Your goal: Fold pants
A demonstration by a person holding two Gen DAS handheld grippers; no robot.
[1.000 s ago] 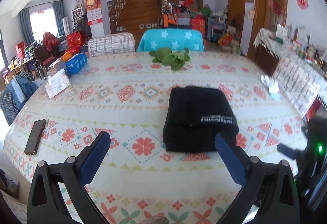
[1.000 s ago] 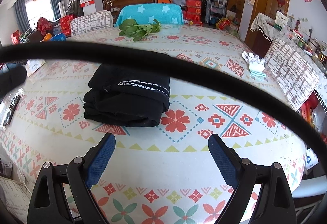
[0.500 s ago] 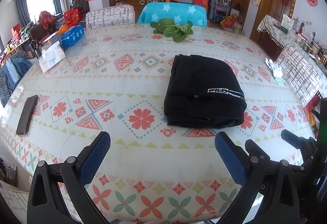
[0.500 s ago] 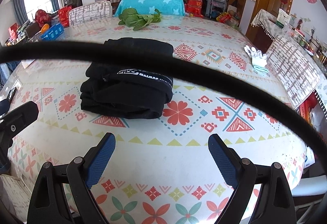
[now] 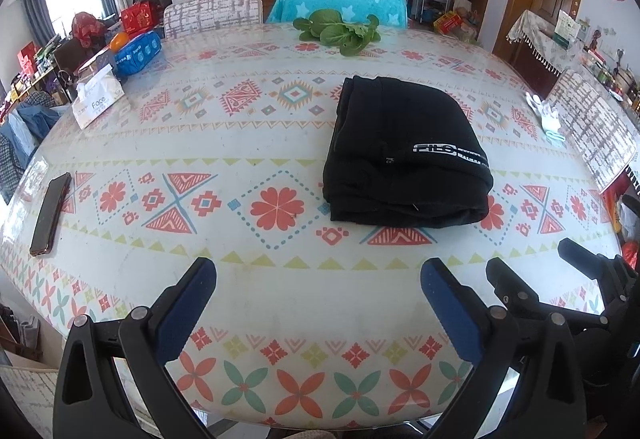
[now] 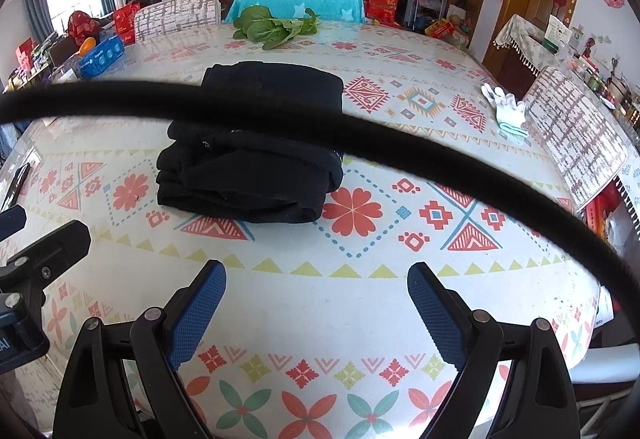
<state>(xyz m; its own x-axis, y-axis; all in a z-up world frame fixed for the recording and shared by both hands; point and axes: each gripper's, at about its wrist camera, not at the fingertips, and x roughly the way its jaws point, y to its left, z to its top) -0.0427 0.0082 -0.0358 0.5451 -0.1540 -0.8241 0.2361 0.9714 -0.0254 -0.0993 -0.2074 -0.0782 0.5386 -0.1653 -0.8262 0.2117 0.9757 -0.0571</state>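
The patterned worktop (image 5: 240, 299) fills most of both views, with the black pants (image 5: 404, 159) lying folded in a compact stack right of frame centre in the left wrist view. Left gripper (image 5: 318, 287) and right gripper (image 6: 316, 289) sit at the lower frame edge, jaws spread apart, empty, short of the pants. A phone (image 5: 50, 215) lies at the left edge.

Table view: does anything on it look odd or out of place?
Yes. Loose leafy greens lie bare on the tablecloth at the far edge, and a dark cable droops across the right view. The folded pants look tidy.
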